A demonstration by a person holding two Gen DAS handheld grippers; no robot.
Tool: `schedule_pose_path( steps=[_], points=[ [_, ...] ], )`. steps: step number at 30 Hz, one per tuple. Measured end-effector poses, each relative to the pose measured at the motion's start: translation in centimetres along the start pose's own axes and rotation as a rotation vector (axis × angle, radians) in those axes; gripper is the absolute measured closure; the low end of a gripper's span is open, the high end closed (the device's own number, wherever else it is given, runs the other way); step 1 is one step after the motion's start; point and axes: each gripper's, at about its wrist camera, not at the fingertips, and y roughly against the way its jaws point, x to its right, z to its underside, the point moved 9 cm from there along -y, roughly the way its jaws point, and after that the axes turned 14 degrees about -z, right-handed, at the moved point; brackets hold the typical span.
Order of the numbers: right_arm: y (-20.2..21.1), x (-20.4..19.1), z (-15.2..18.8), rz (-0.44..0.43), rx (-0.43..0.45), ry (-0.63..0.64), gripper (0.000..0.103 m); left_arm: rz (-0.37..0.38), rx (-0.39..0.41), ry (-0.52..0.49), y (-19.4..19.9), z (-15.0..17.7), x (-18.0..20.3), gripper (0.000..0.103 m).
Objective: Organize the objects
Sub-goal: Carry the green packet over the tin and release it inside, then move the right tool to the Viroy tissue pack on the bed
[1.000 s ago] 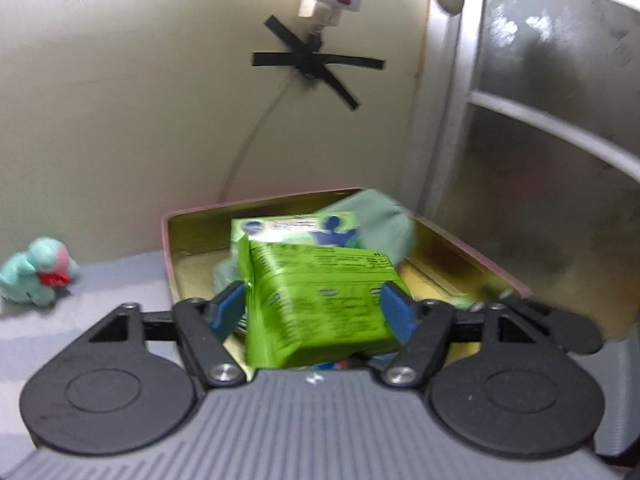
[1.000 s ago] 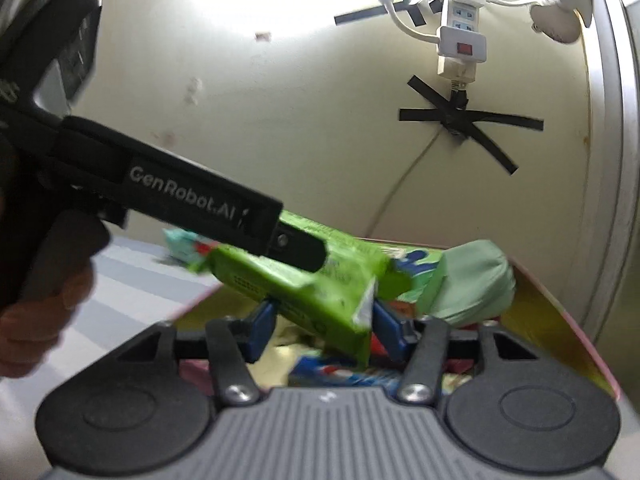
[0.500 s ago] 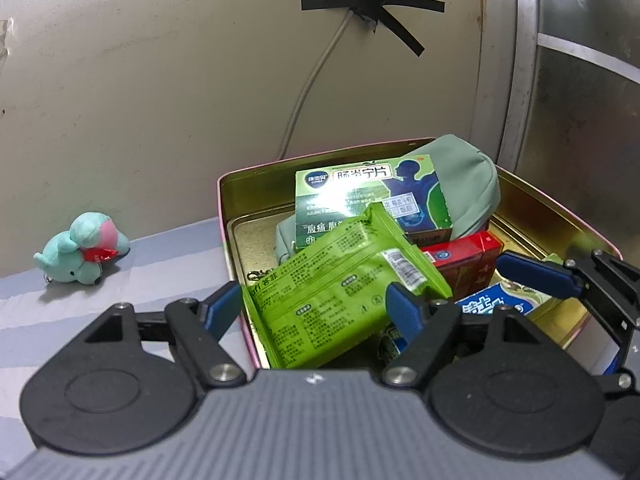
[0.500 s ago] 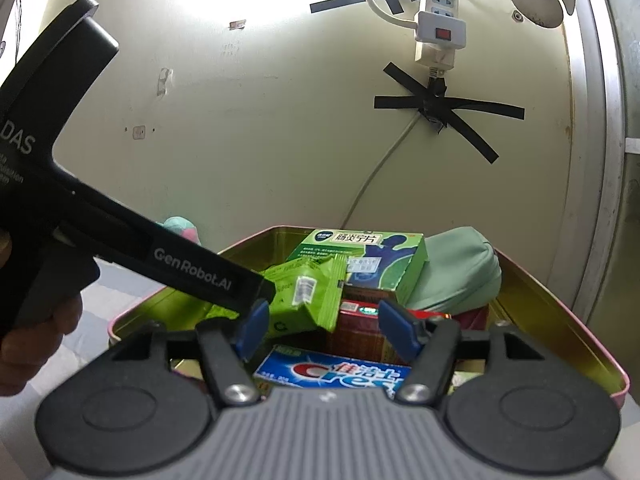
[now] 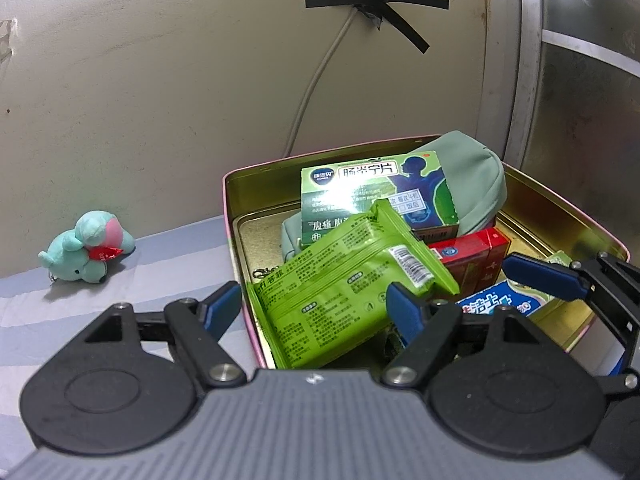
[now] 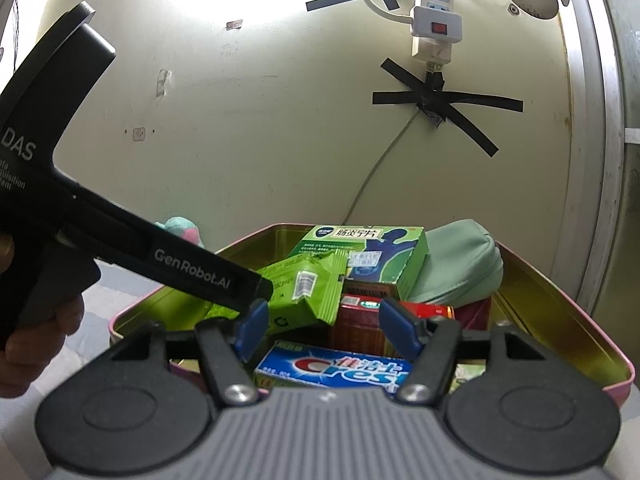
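Note:
A pink tin with a gold inside [image 5: 230, 200] holds a green medicine box [image 5: 376, 196], a grey-green pouch [image 5: 476, 176], a red box [image 5: 476, 256] and a blue Crest toothpaste box [image 6: 340, 372]. A bright green packet [image 5: 344, 288] lies tilted over the tin's left front part. My left gripper [image 5: 312, 308] is open, its fingers on either side of the packet and apart from it. My right gripper [image 6: 320, 328] is open and empty above the toothpaste box. The tin also shows in the right wrist view [image 6: 560, 300].
A teal plush toy [image 5: 84, 246] lies on the striped cloth [image 5: 120, 280] left of the tin. A wall with a taped cable [image 5: 372, 4] and a power strip [image 6: 436, 20] stands behind. A window frame [image 5: 532, 60] is at the right.
My left gripper has let go of the green packet, which now rests in the tin, and has drawn back. My right gripper has also pulled back from the packet.

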Motion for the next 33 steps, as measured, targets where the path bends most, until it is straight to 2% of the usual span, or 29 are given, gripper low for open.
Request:
schedule_pose_path(
  steps=[14,23,28,33],
  points=[
    [1.4,-1.4,0.0,-0.004,0.026,-0.026,0.036,-0.007,0.012,0.007,1.7,0.6,-0.8,0.022],
    [4.8,-3.1,-0.1,0.008,0.101,-0.093,0.036,-0.036,0.031,0.019,4.0,2.0,-3.4,0.022],
    [6.3,-5.8,-1.0,-0.032,0.140,-0.095,0.034,-0.067,0.022,0.040,5.1,5.2,-6.8,0.020],
    [4.9,-10.5,-1.8,-0.143,0.088,-0.043,0.031,-0.139,-0.050,0.071,4.8,10.4,-13.1,0.019]
  ],
)
